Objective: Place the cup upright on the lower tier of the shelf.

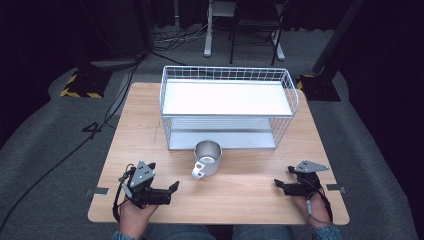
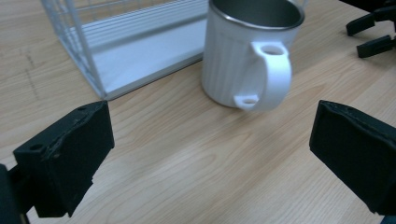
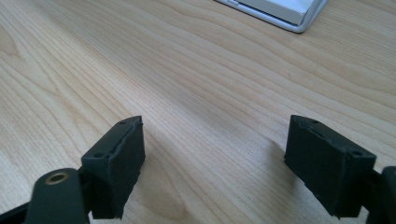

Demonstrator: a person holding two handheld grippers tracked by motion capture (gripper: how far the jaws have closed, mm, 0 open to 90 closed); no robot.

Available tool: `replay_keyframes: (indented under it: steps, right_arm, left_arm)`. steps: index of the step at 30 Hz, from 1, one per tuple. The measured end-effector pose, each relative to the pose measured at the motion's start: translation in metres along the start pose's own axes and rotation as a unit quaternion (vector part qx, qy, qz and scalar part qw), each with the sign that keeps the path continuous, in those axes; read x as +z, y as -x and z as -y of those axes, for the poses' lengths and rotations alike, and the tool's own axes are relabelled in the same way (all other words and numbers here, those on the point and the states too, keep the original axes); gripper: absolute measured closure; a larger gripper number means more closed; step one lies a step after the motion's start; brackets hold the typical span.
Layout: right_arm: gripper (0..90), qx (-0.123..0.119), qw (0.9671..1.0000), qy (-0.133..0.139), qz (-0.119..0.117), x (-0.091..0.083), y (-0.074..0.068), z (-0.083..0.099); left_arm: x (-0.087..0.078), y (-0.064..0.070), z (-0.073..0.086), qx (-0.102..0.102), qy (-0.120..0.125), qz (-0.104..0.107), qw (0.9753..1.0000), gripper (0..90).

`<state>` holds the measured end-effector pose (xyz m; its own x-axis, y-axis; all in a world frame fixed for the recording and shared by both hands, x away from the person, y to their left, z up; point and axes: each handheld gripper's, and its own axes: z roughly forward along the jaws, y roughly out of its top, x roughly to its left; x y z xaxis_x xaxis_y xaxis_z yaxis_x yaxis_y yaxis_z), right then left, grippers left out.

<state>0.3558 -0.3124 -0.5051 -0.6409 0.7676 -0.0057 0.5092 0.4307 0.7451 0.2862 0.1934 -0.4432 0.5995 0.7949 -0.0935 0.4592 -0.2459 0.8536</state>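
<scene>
Centrally on the wooden desk [image 1: 235, 192] stands a white mug [image 1: 207, 158] with a metal inside, upright, its handle turned toward the near edge. Just behind it, touching or nearly so, a white wire rack [image 1: 227, 106] with 2 shelves occupies the far half of the desk. Near the near-left corner, the left gripper [image 1: 174, 187] rests low in a hand [image 1: 136, 210], jaws spread wide and empty, aimed at the mug; in the left gripper view the mug's handle [image 2: 267, 74] faces the camera between the 2 black jaws. Near the near-right corner, the right gripper [image 1: 283, 177] is likewise wide and empty, its jaws over bare wood, apart from the mug.
</scene>
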Motion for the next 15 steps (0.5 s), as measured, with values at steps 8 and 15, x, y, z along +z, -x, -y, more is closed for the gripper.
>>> replay_keyframes:
  steps: [8, 15]
  right_arm:
    - [20.9, 0.002, 1.0, 0.001, 0.001, 0.0, 0.0, 0.0]
    - [21.5, 0.003, 1.0, 0.001, 0.002, 0.0, 0.0, 0.0]
  left_arm:
    - [0.013, 0.016, -0.01, -0.004, 0.011, 0.025, 0.9996, 0.3]
    - [0.028, 0.03, -0.016, -0.005, 0.029, 0.043, 0.9987, 0.2]
